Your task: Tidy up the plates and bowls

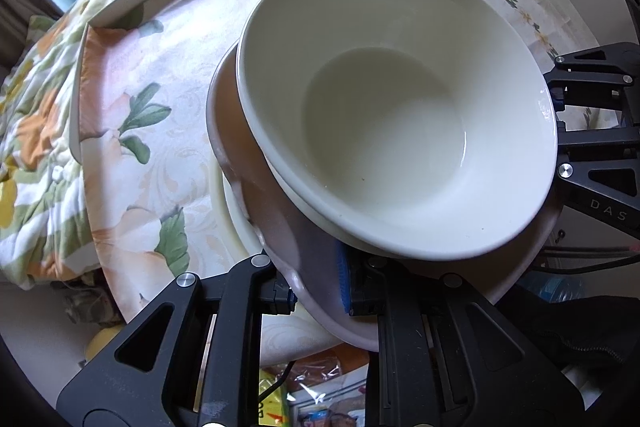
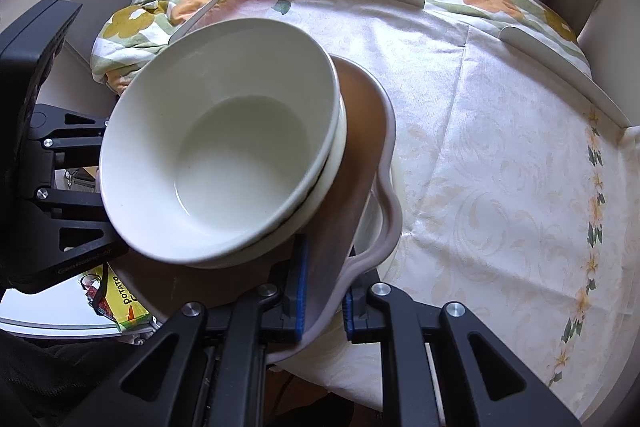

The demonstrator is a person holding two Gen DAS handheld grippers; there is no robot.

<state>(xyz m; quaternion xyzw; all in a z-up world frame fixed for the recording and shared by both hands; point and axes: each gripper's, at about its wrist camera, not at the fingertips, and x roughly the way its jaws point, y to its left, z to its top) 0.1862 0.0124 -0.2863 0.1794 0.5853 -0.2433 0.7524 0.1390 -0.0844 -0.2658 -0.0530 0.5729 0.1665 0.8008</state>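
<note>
left gripper (image 1: 320, 291) clamps plate (image 1: 288, 251) rim | right gripper (image 2: 324, 291) clamps opposite rim | bowls (image 2: 224, 163) stacked between | table (image 2: 500, 187) front edge below

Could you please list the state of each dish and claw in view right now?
Top white bowl: empty, nested in a second bowl.
Lower white bowl: under it, on the plate.
Brown scalloped plate: gripped at its rim by both claws.
Left claw: shut on the plate rim.
Right claw: shut on the plate rim.
</note>
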